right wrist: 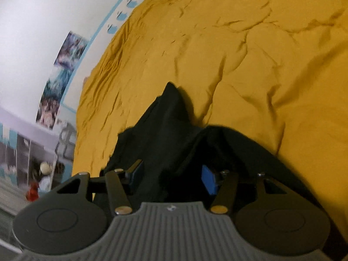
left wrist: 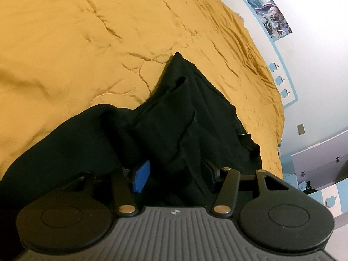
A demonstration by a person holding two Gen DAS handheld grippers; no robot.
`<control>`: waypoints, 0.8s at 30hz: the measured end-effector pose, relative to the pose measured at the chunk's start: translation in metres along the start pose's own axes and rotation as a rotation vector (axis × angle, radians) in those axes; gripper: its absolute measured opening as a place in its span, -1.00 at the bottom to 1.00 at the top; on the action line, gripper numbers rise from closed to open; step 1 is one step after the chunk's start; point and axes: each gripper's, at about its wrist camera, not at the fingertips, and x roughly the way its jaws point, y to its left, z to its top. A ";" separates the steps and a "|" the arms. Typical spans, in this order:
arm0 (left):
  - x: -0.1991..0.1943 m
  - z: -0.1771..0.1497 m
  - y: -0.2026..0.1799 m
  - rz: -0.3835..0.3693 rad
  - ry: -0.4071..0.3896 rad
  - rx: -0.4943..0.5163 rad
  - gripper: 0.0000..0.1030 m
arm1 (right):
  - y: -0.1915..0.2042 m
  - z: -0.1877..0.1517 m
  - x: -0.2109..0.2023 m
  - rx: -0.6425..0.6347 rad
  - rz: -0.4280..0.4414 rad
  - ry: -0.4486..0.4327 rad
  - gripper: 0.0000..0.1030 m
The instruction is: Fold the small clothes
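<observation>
A black garment (left wrist: 174, 117) lies bunched on a mustard-yellow bedspread (left wrist: 87, 43). In the left wrist view my left gripper (left wrist: 176, 174) has its blue-padded fingers (left wrist: 141, 176) closed on a fold of the black cloth, which drapes over the jaws. In the right wrist view the same black garment (right wrist: 165, 134) rises to a peak ahead, and my right gripper (right wrist: 171, 178) is closed on another fold of it between its blue pads (right wrist: 208, 180). Both grippers hold the cloth lifted a little off the bedspread (right wrist: 239, 65).
A white wall with posters (left wrist: 271, 15) and a blue-trimmed headboard (left wrist: 280, 74) border the bed on one side. Shelving with small items (right wrist: 43, 163) stands beyond the bed's edge. The wrinkled bedspread stretches wide beyond the garment.
</observation>
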 end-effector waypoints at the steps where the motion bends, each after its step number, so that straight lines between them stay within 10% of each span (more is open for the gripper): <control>1: 0.001 0.002 0.001 0.001 0.001 -0.006 0.22 | -0.003 0.001 0.001 0.023 -0.009 -0.017 0.04; 5: 0.005 0.005 -0.003 -0.001 -0.016 -0.004 0.21 | -0.013 0.009 0.009 0.088 -0.022 -0.040 -0.58; 6: 0.005 0.005 -0.005 -0.021 -0.030 0.006 -0.06 | -0.013 0.011 0.010 0.080 -0.033 -0.037 -0.88; 7: 0.003 0.005 -0.007 -0.039 -0.047 0.020 -0.75 | -0.013 0.012 0.007 0.063 -0.048 -0.041 -0.88; 13: -0.021 -0.008 -0.011 -0.062 -0.113 0.078 -0.73 | -0.013 0.018 -0.024 0.060 -0.025 -0.098 -1.00; 21: -0.009 -0.002 0.018 -0.020 0.054 -0.043 -0.43 | -0.042 0.009 -0.011 0.060 -0.134 -0.075 -0.99; 24: -0.032 -0.003 0.006 0.037 0.085 0.014 -0.33 | -0.039 0.013 -0.026 0.057 -0.151 -0.070 -0.68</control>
